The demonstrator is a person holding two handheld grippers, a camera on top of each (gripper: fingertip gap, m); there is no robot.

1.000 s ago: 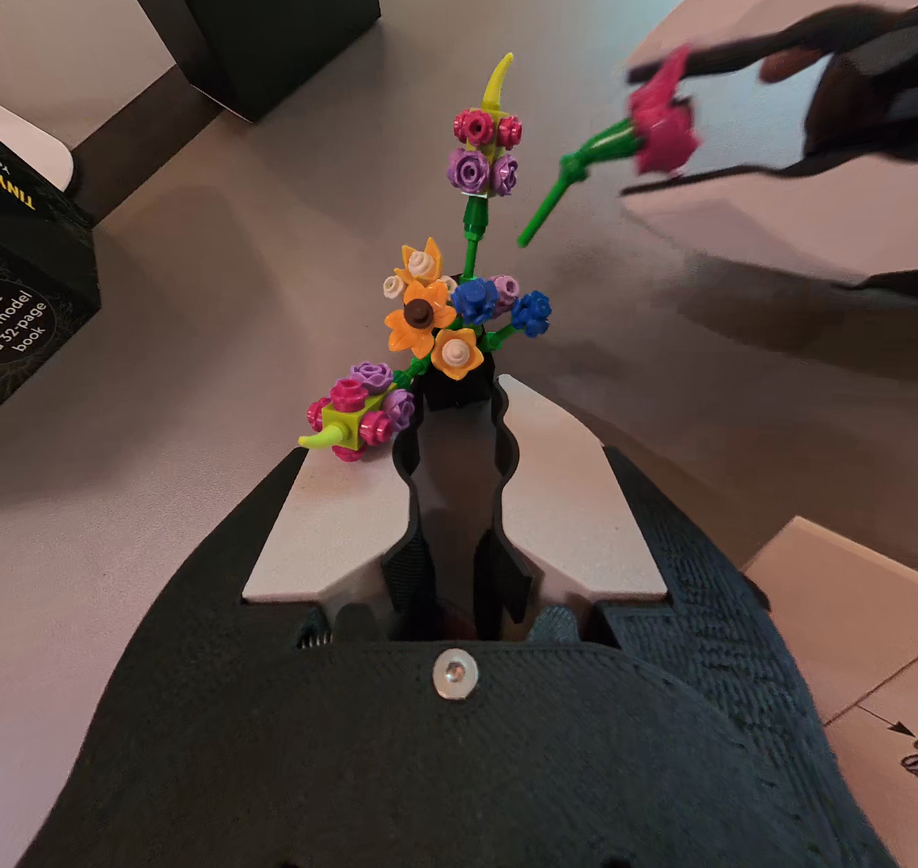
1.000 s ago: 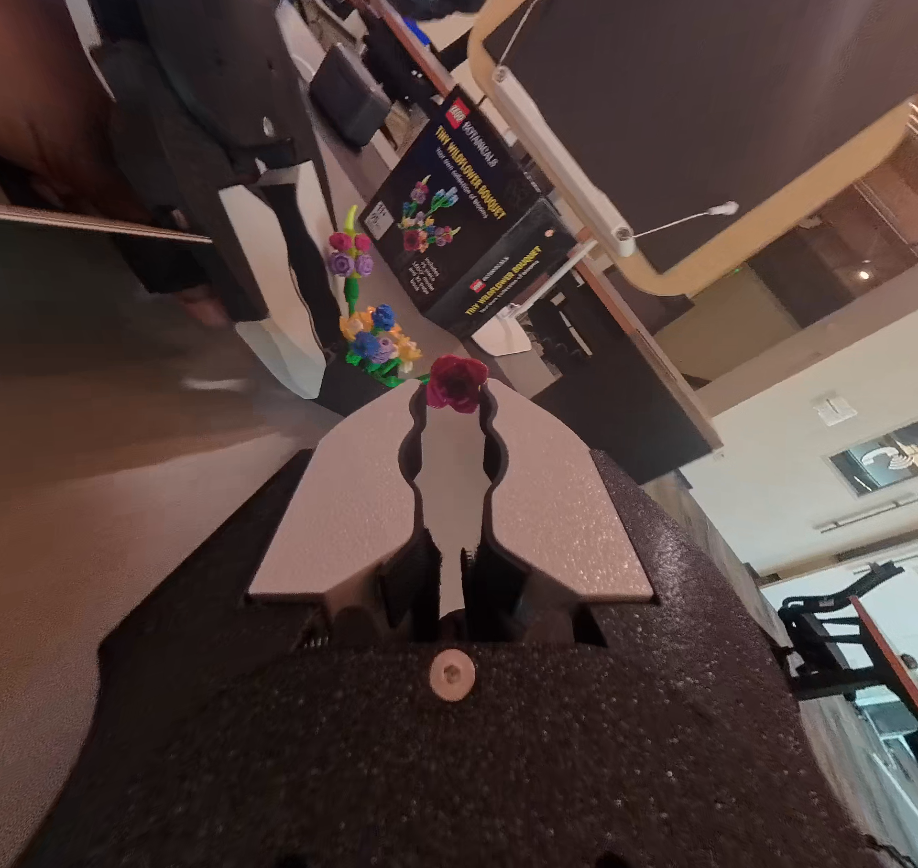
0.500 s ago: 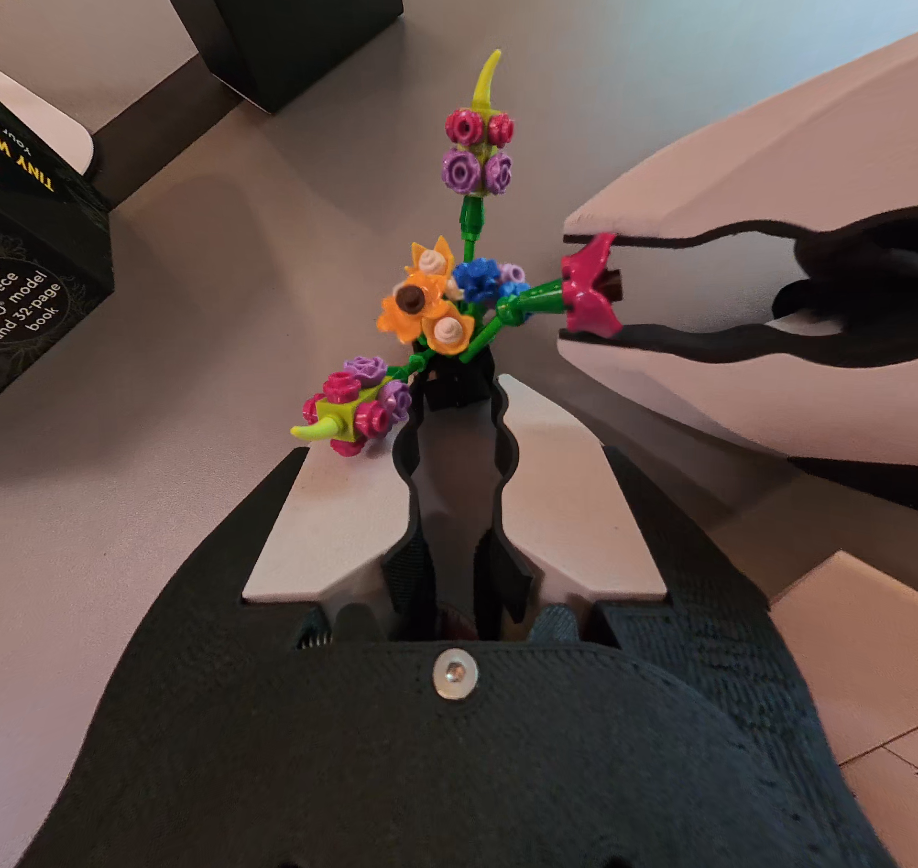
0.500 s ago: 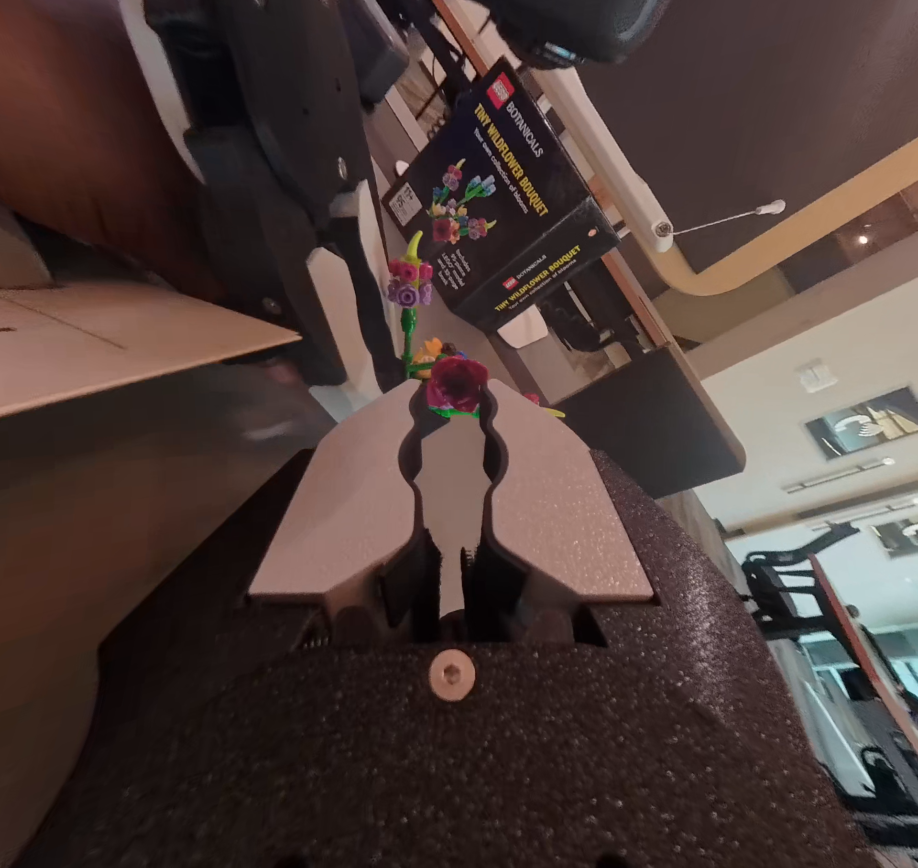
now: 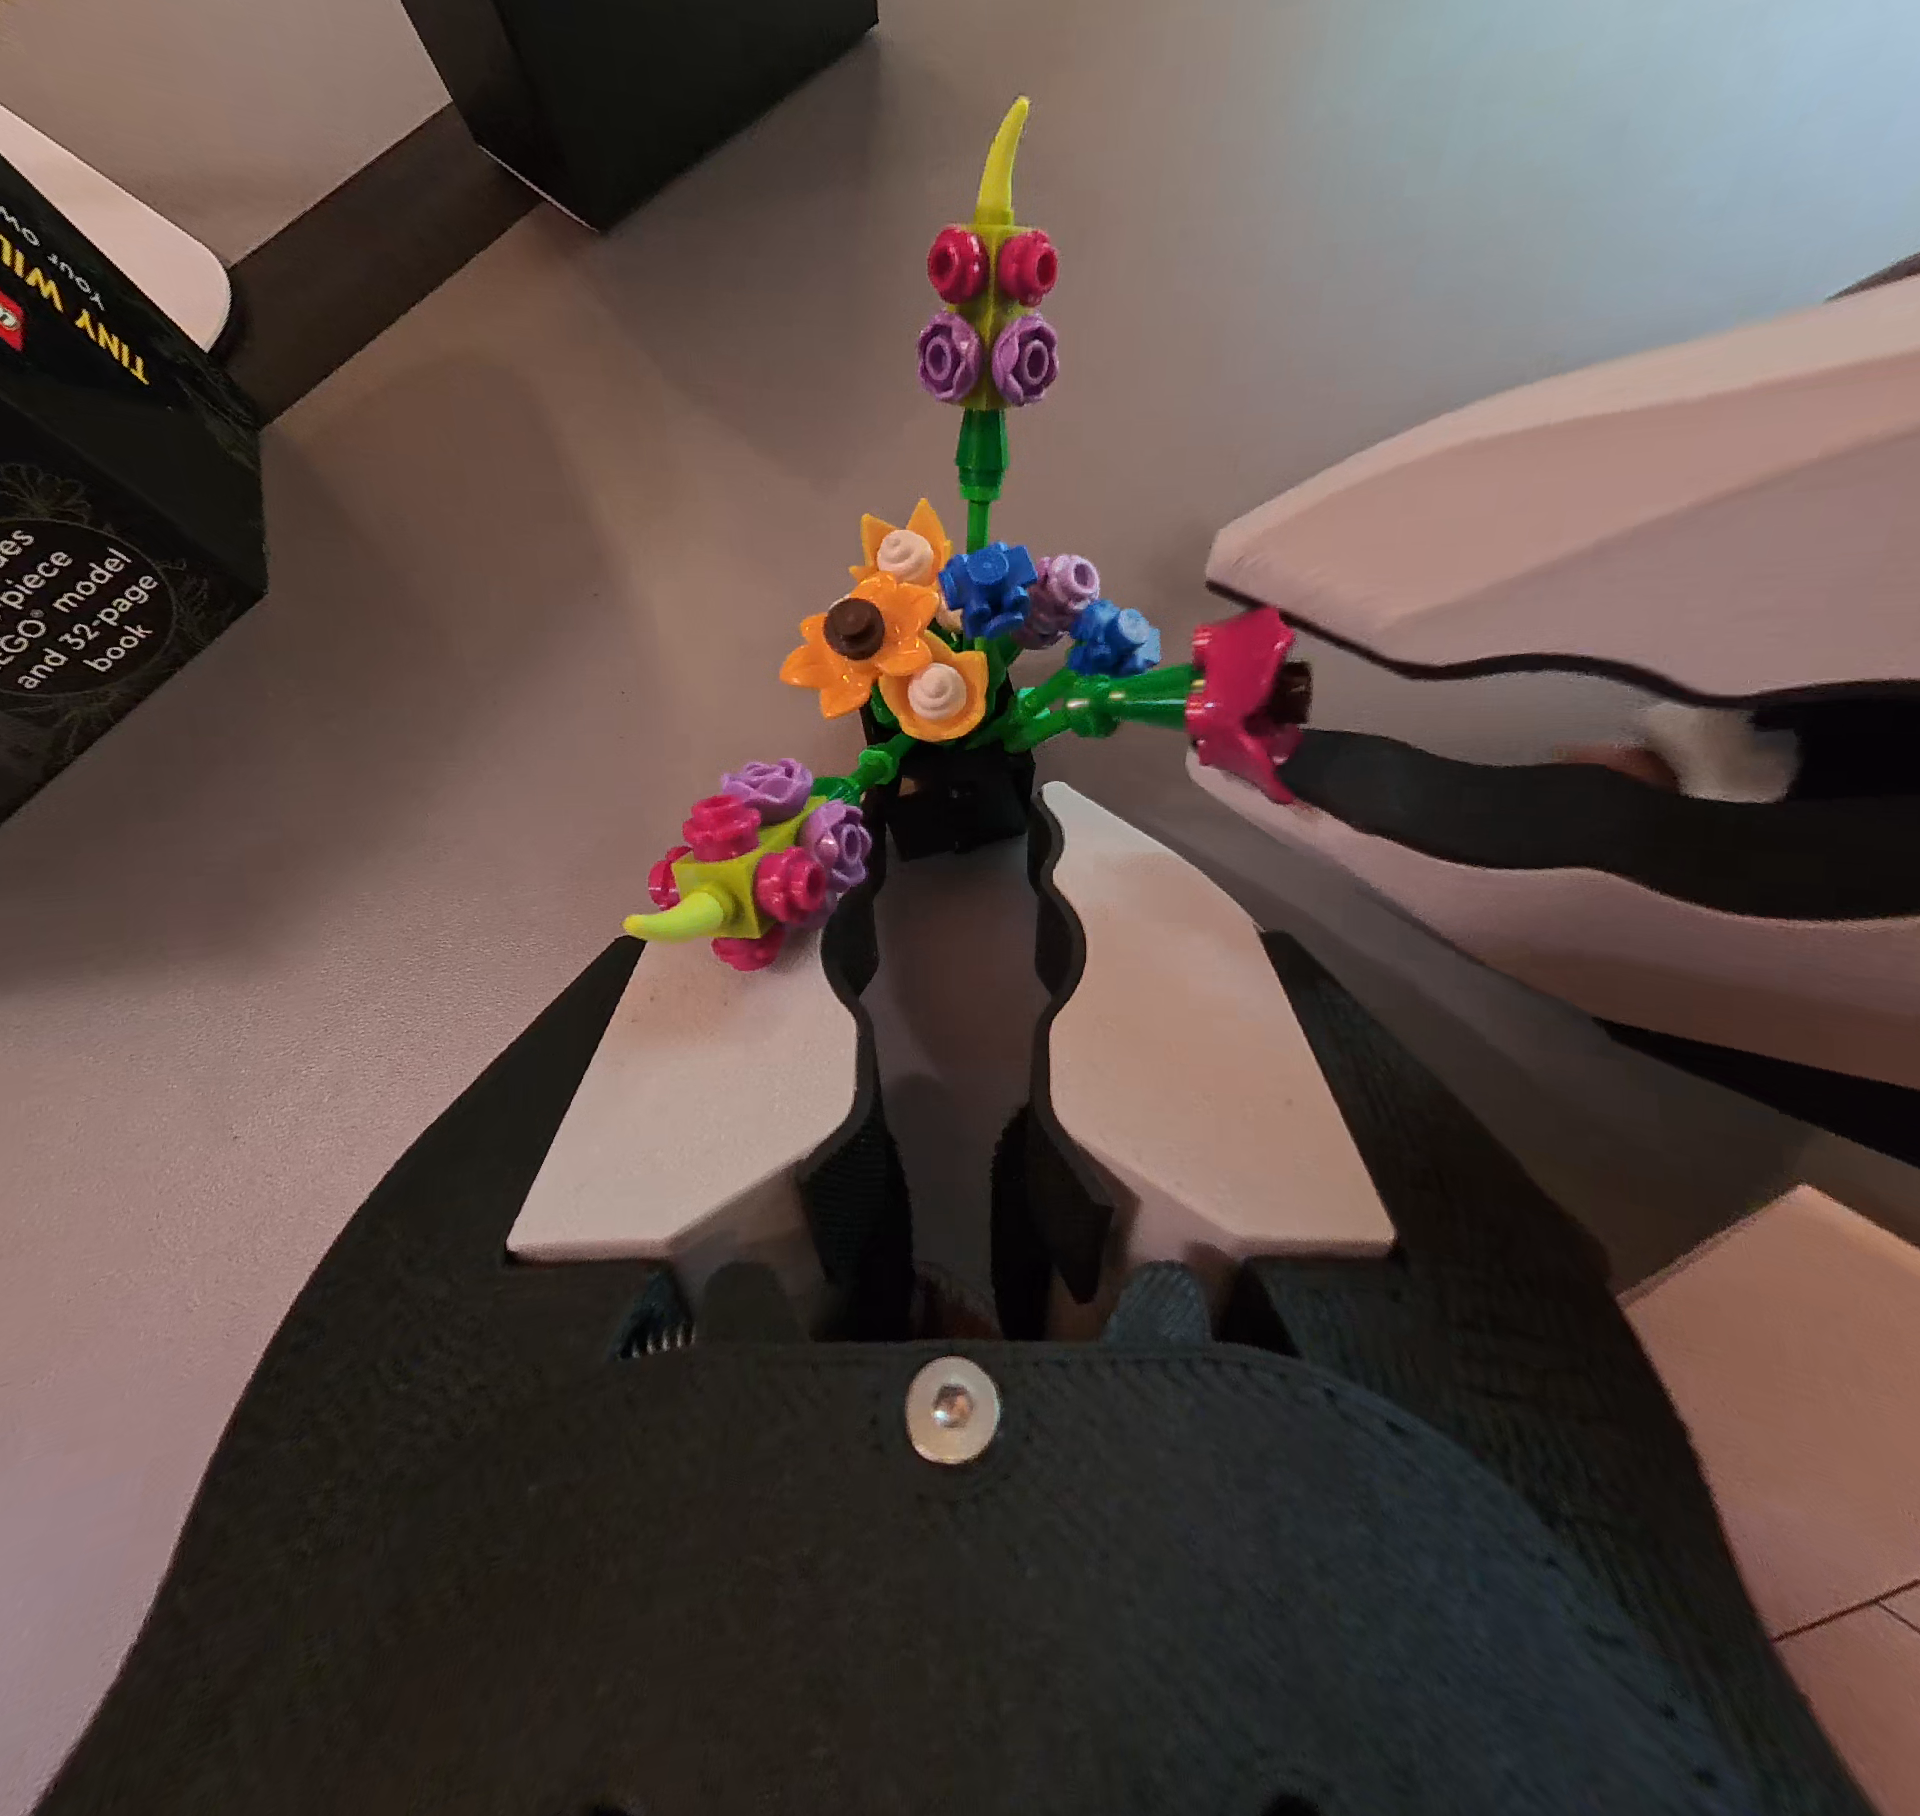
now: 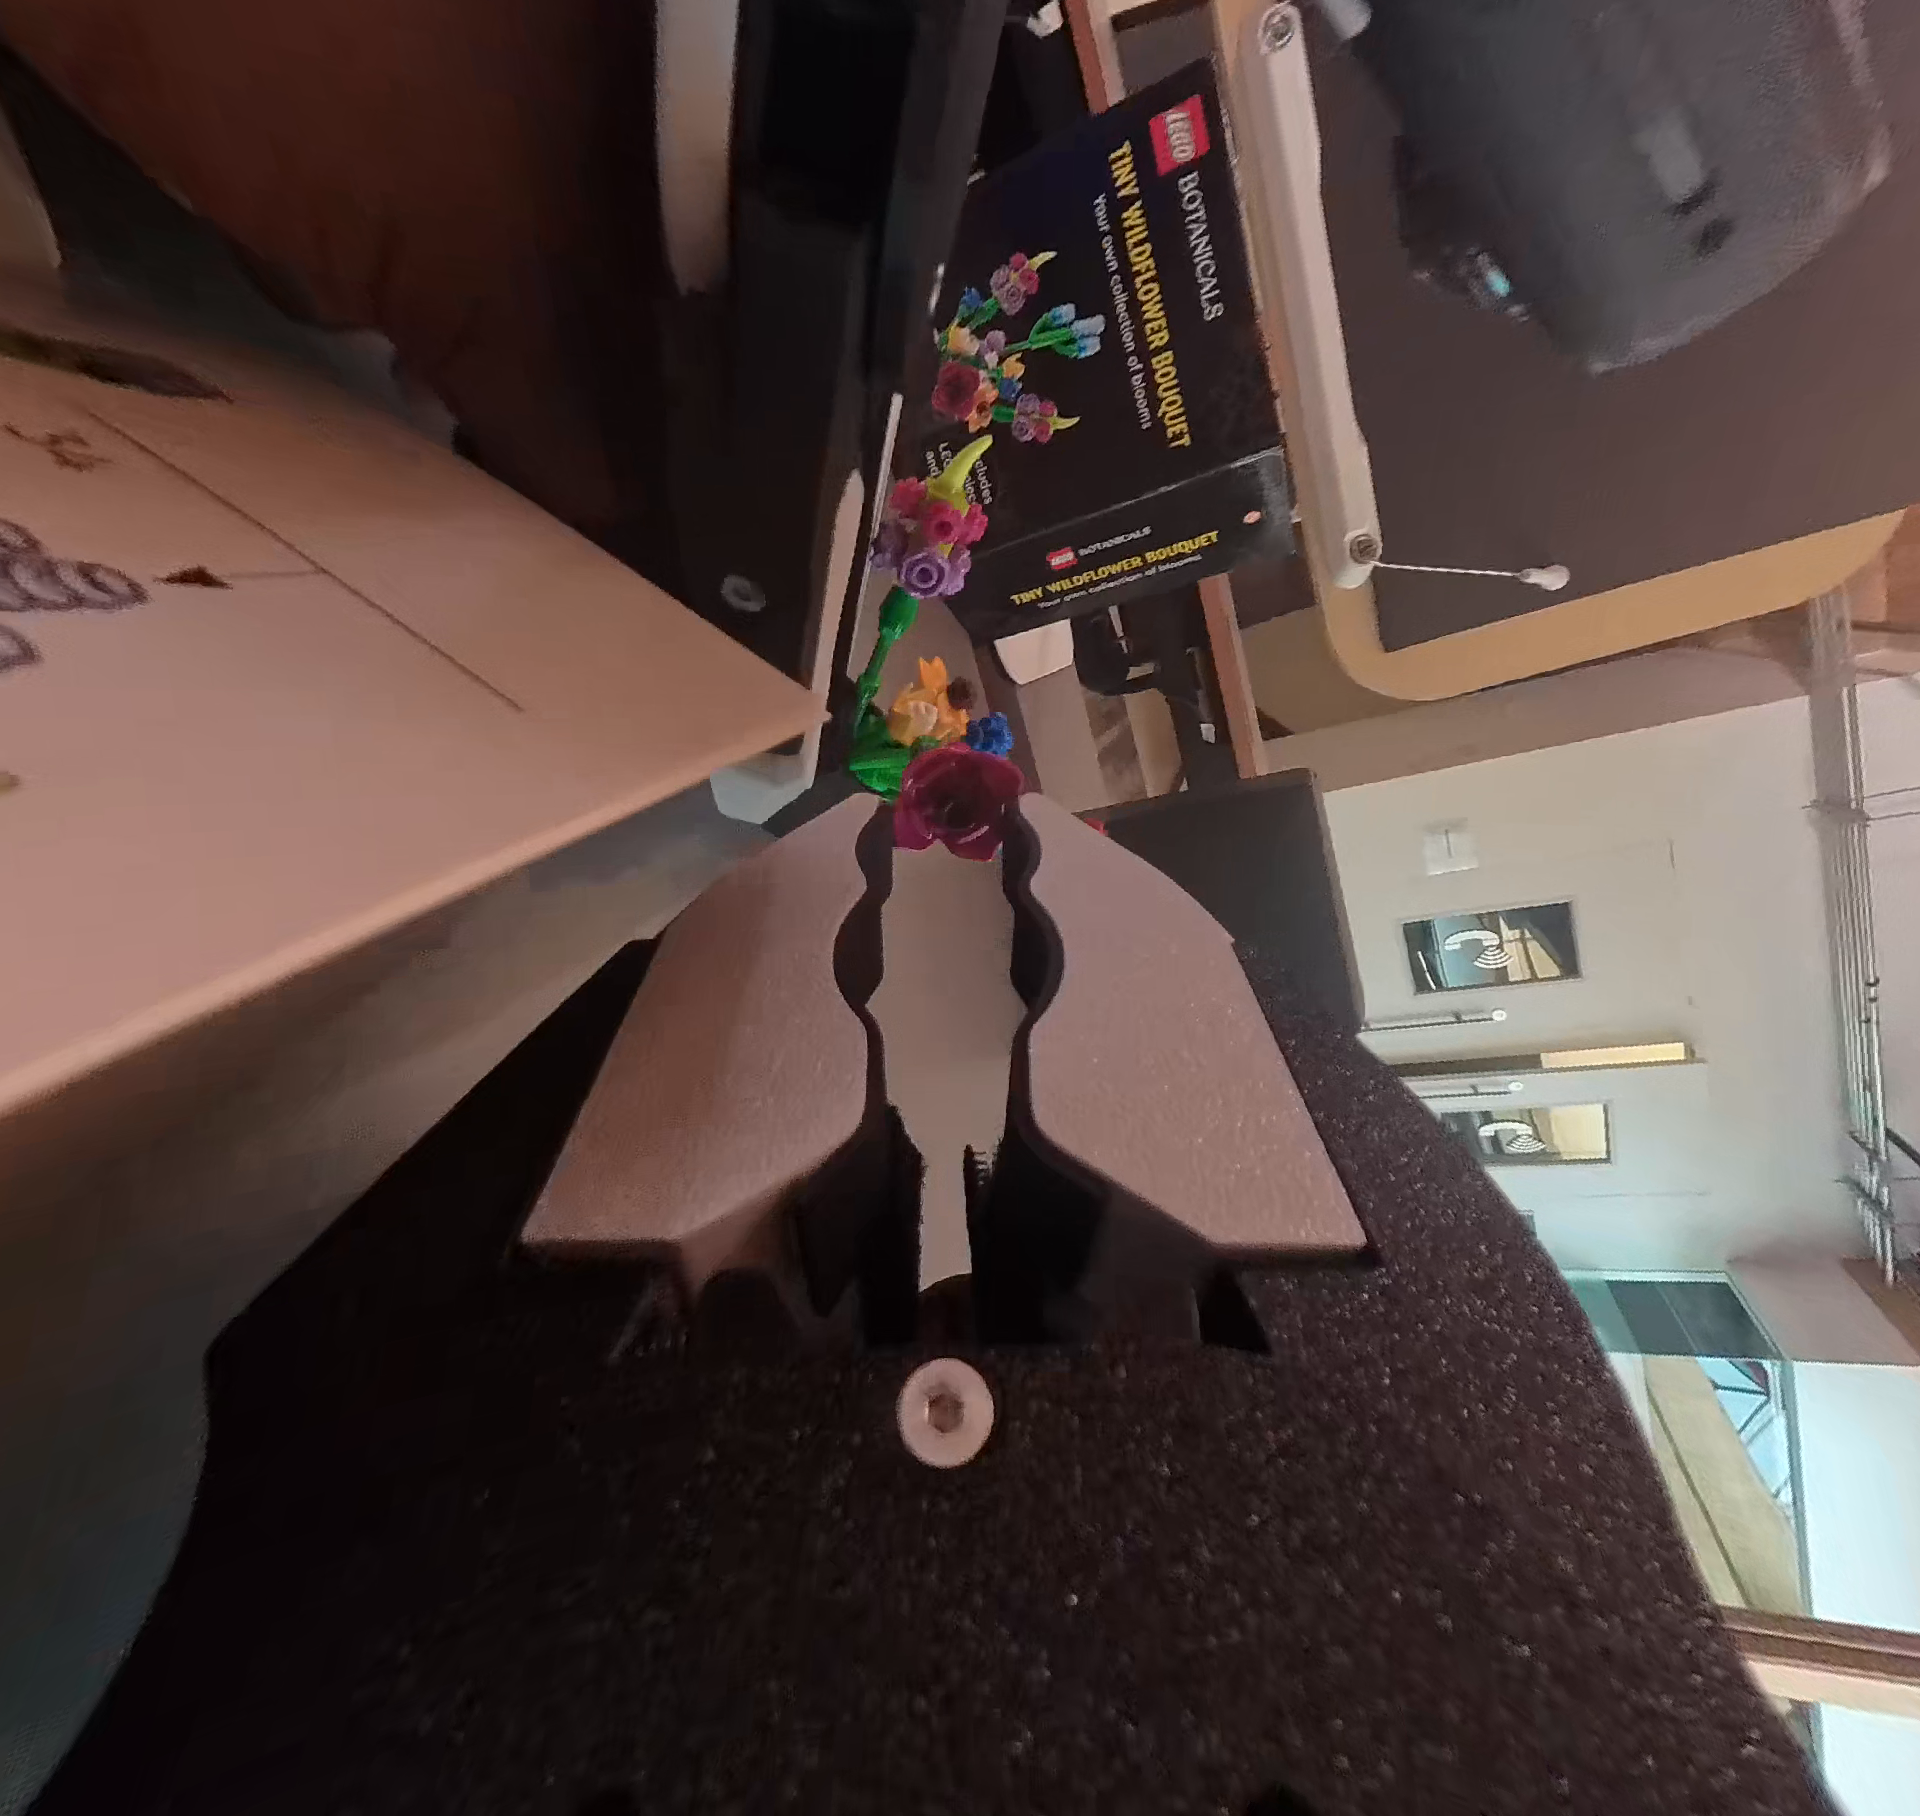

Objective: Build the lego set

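Note:
A small lego bouquet (image 5: 914, 644) of orange, blue, purple and pink flowers rises from a black base block (image 5: 961, 805). My left gripper (image 5: 956, 831) is shut on that black base and holds the bouquet upright. My right gripper (image 5: 1262, 701) comes in from the right, shut on a magenta rose (image 5: 1242, 691) with a green stem (image 5: 1117, 701). The stem's end sits in among the bouquet's stems at the base. In the right wrist view the rose (image 6: 956, 800) sits between my fingertips (image 6: 951, 821), with the bouquet (image 6: 920, 654) just beyond.
The black lego box (image 5: 94, 540) stands at the left and shows in the right wrist view (image 6: 1122, 353). A black block (image 5: 665, 21) stands at the back. The instruction booklet (image 5: 1808, 1403) lies at the lower right on the grey table (image 5: 468, 571). About 6 cm separates my left fingertips from my right.
My right gripper has carried the rose down and in from the upper right, bringing its stem into the bouquet's base. My left gripper has kept hold of the base.

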